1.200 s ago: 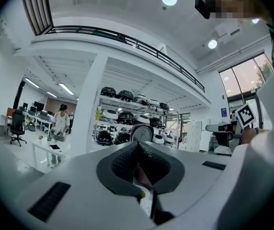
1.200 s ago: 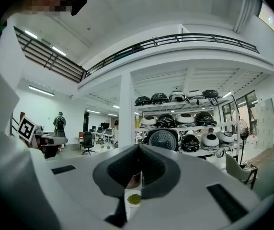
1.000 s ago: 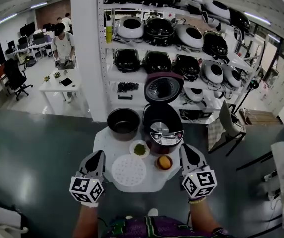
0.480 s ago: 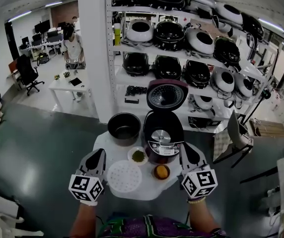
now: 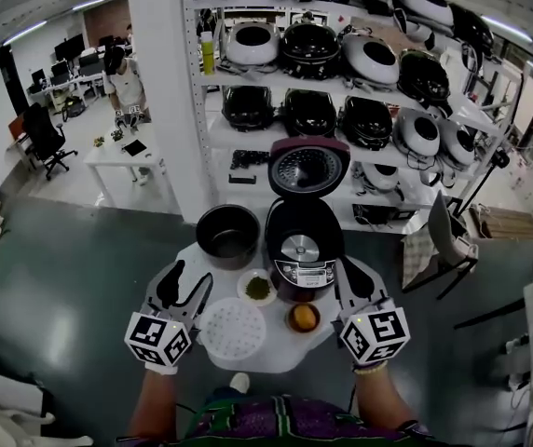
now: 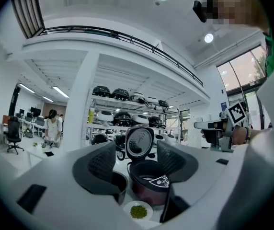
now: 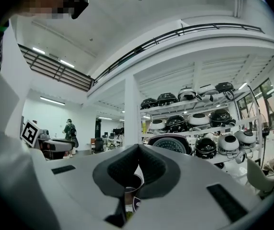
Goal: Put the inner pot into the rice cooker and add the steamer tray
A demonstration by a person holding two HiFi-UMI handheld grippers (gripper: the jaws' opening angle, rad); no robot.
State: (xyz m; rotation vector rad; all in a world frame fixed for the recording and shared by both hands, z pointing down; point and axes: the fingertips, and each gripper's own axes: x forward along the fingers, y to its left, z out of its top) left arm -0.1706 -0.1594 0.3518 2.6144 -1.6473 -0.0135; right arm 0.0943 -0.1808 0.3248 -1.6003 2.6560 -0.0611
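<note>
Inner pot (image 5: 229,234), set mid-frame on tabletop (image 5: 276,347) left of open rice cooker (image 5: 304,250), steamer tray (image 5: 231,329) below; left gripper (image 5: 184,287) fingers, just parted on nothing, seemingly readied for it; those of right gripper (image 5: 348,277) pressed together.

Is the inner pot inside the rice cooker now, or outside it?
Outside. The inner pot stands on the table, left of the open rice cooker.

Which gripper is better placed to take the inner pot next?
Left. The inner pot stands ahead of the left gripper, whose jaws have just been opening, with nothing between them. The right gripper is shut before the rice cooker.
</note>
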